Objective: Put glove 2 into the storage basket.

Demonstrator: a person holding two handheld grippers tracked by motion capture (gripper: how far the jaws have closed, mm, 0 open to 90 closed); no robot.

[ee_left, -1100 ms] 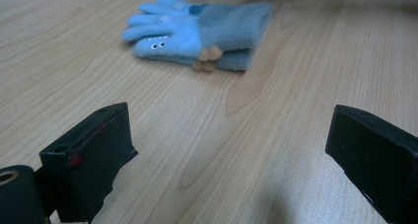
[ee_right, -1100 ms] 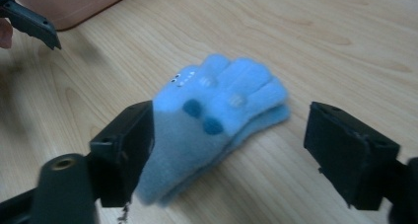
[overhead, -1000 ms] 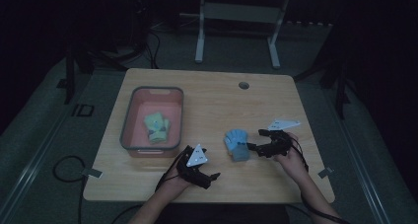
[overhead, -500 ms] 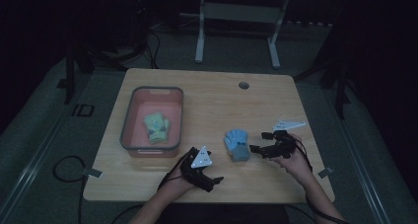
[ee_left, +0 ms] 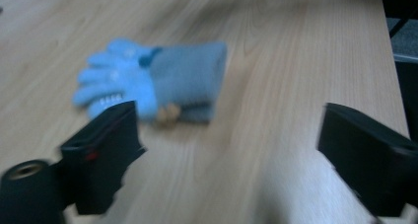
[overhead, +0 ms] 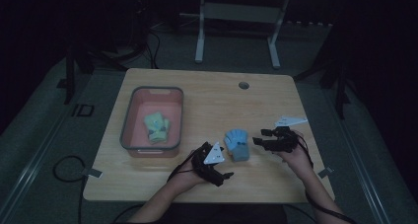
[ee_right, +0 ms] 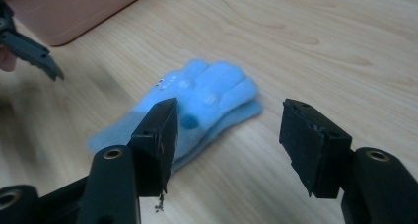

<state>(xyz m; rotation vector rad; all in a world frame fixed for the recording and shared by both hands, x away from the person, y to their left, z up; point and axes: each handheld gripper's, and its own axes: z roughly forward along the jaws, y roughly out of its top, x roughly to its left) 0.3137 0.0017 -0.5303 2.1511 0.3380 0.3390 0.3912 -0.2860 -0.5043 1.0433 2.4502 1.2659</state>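
One soft blue knit glove [overhead: 237,144] lies just ahead of my right gripper [ee_right: 226,130], jaws apart & just been closing, nothing between; left gripper [ee_left: 226,150] wide, empty, glove ahead-left.

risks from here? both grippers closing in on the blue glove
1. The right gripper, jaws just closing, has nothing between them; the glove lies ahead, so it may shut on air.
2. The glove looks like a stacked pair; a grab may lift one layer only.
3. The left gripper is close beside the same glove; the two could collide.
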